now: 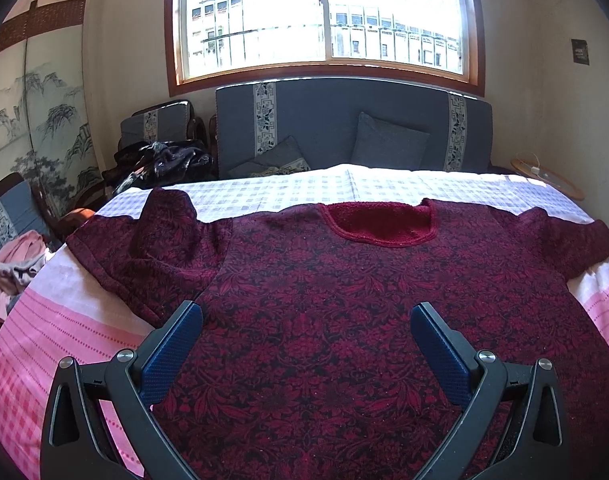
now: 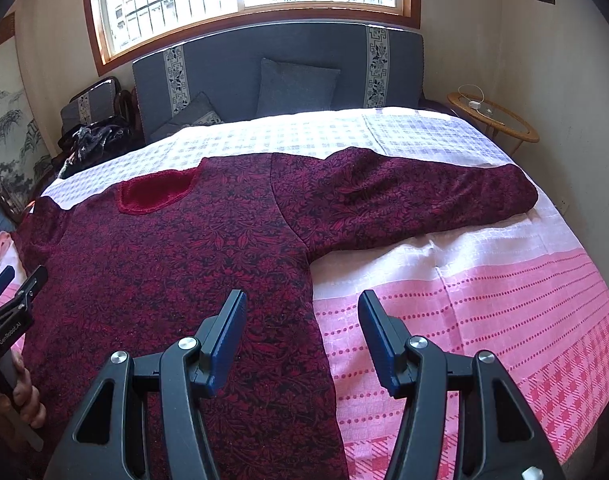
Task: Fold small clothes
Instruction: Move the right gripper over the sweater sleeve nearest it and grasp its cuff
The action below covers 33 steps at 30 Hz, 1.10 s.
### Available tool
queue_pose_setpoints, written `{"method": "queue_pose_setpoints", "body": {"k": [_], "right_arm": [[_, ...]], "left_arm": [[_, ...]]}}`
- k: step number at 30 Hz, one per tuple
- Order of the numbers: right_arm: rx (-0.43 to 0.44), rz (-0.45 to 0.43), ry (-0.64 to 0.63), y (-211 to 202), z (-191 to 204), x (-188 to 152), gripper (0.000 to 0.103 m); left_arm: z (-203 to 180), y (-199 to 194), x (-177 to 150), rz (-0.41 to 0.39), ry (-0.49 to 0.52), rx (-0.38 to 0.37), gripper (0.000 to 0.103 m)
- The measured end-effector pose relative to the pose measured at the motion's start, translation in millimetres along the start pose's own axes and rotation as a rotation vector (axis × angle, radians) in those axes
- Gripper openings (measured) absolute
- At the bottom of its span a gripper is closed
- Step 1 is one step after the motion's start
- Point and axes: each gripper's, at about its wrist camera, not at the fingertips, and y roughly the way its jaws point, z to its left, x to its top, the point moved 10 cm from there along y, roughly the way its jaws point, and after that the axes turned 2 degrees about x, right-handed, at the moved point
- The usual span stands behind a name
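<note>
Left gripper (image 1: 306, 316) is hovering jaws wide over the sweater's (image 1: 324, 320) lower body, gripping nothing. Right gripper (image 2: 302, 306) is gaping wide, straddling the garment's right edge. Sweater is lying flat on the pink-and-white bedspread (image 2: 484, 300), sleeves spreading outward, neckline (image 1: 380, 224) pointing toward the blue sofa (image 1: 324, 120).

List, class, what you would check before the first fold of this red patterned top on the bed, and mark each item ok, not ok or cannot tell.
1. Top lies spread flat on the bedsheet, neckline toward the headboard: ok.
2. Right sleeve laid out straight: ok.
3. Left sleeve laid out flat: not ok, its end is bunched and turned up.
4. Left gripper jaws open, holding nothing: ok.
5. Right gripper jaws open, straddling the top's side edge: ok.
6. Bottom hem lying flat: cannot tell, it is out of view below both cameras.
</note>
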Motion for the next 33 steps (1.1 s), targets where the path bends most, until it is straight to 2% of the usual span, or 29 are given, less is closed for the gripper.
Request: {"method": "queue_pose_setpoints", "body": {"k": [5,21,28,33], "right_arm": [[-0.001,0.0,-0.003,7,-1,3,0.055],[-0.009,0.02,0.022,27,-26,7,0.055],[-0.009,0.038,0.101,46,-72,9,0.055],[0.068,0.035,0.286,59,-139,16,0.055]], "left_arm": [[2,8,-9,0.023,-0.002,0.008,0.103],[-4,9,-11,0.022,0.014,0.028,0.103],[-8,10,-12,0.028,0.035,0.044,0.103],[-9,9,-12,0.018,0.039,0.06,0.103]]}}
